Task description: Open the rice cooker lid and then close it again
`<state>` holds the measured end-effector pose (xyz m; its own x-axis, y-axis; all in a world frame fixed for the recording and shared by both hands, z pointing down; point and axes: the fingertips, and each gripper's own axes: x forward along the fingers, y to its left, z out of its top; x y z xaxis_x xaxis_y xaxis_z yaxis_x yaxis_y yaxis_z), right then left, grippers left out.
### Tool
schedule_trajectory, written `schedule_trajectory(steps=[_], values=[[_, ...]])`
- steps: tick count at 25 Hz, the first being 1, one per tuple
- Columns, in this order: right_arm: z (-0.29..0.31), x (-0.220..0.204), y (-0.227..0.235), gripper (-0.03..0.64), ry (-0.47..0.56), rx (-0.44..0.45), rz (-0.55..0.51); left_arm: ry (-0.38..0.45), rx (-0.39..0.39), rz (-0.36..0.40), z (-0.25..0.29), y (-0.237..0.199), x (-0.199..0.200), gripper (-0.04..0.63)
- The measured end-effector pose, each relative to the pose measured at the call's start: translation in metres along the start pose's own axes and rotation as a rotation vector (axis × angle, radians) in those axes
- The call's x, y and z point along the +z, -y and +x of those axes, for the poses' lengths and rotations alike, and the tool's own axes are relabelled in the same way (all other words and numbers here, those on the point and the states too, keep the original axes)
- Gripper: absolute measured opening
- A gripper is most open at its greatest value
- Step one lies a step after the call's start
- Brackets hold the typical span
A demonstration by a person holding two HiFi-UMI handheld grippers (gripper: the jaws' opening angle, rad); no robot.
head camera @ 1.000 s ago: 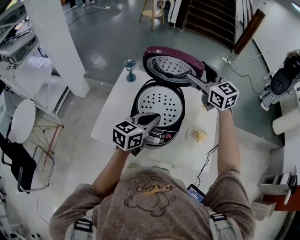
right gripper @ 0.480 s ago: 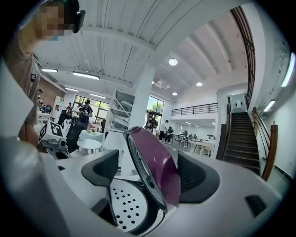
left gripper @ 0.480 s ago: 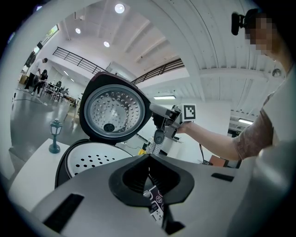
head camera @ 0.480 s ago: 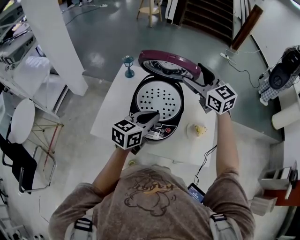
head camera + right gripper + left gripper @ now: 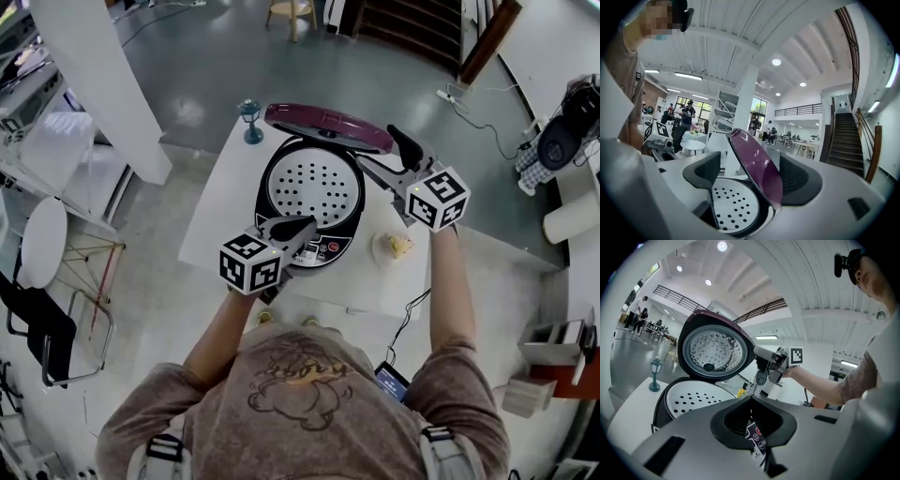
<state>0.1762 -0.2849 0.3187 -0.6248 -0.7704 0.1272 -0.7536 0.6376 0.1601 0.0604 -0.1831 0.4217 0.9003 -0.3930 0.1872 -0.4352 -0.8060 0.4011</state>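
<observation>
Rice cooker (image 5: 265, 189) on the white table (image 5: 220, 211), pot uncovered. Its maroon lid (image 5: 328, 127) has tipped further forward than a second ago, so closing appears under way. Right gripper (image 5: 379, 150), jaws apart, straddles the lid's rim; left gripper (image 5: 298, 225), jaws together and empty, sits at the control panel (image 5: 324, 253).

Large open workspace hall — staircase (image 5: 843, 140), mezzanine railing (image 5: 797, 110), white tables (image 5: 693, 146).
</observation>
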Motion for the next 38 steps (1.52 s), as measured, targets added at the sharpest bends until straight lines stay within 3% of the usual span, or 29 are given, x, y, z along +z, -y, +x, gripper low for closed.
schedule_trajectory(steps=[19,28,38], values=[[-0.021,-0.035,-0.048,0.351,-0.011,0.023,0.050,-0.020,-0.016,0.007,0.007,0.006,-0.009,0.020],[-0.030,-0.061,-0.073,0.348,-0.062,0.060,0.057,-0.007,-0.008,-0.001,0.002,0.008,-0.008,0.020],[-0.035,-0.084,-0.092,0.341,-0.079,0.071,0.092,0.031,0.001,0.046,-0.006,0.016,0.011,0.020]])
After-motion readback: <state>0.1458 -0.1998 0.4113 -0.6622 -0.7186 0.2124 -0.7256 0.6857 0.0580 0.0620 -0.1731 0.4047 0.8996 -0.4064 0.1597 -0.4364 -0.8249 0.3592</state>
